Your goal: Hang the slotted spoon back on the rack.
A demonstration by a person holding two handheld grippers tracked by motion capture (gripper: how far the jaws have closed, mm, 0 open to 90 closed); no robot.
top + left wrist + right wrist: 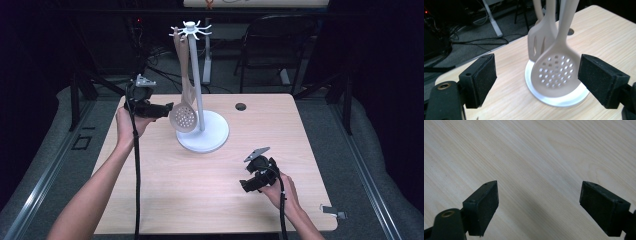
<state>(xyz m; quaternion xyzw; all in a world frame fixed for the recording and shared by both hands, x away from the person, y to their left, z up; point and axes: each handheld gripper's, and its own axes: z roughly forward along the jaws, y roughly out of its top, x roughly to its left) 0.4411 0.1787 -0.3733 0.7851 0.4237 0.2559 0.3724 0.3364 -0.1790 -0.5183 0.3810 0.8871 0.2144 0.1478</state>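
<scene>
- Skimmer spoon (183, 118), pale and perforated, hangs from the white utensil stand (202, 131) in the high view, its bowl low over the stand's round base, near the far left of the wooden table (215, 200). The left gripper (169, 108) sits just beside the bowl, jaws spread with nothing gripped. The right gripper (245, 184) rests well apart, near the table's front right, jaws likewise released.
- Left gripper view: the skimmer spoon (555, 73) hangs between and beyond the two black pads (484, 78), clear of both. A slotted spatula (541, 42) hangs just behind it, and the stand's base (564, 100) lies beneath.
- Right gripper view: the right gripper (539, 207) has its jaws wide apart over bare table (536, 157), holding nothing.
</scene>
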